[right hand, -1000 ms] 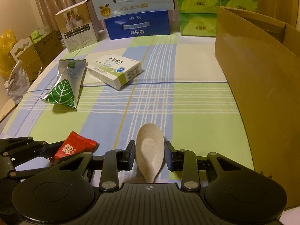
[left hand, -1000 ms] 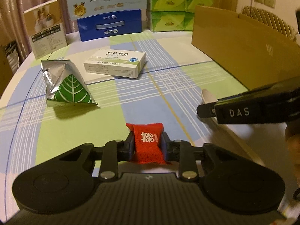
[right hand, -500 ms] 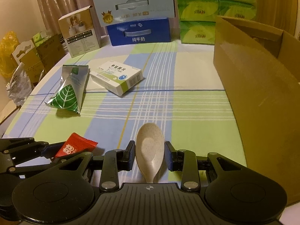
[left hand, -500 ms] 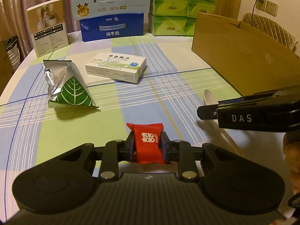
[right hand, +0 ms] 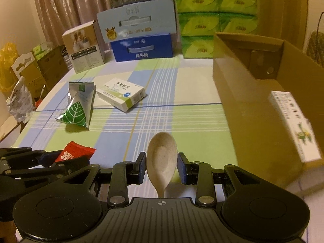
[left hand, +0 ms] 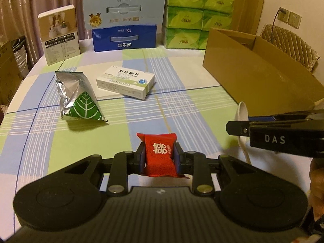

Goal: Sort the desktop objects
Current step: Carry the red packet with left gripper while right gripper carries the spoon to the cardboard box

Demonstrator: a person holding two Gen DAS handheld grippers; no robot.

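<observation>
The left gripper (left hand: pixel 159 159) squeezes a red candy packet (left hand: pixel 160 154) tight between its two fingers, up above the checked tablecloth (left hand: pixel 192 101). The right gripper (right hand: pixel 161 171) has a pale spoon (right hand: pixel 162 160) between its fingers, bowl pointing ahead; the pads look just touching its sides, but I can't be sure. From the left camera, a silver leaf pouch (left hand: pixel 78 99) lies at ten o'clock and a white medicine box (left hand: pixel 125 82) at eleven, near each other. The open cardboard box (right hand: pixel 253 93) sits at two o'clock of the spoon, with a white carton (right hand: pixel 293 125) inside.
</observation>
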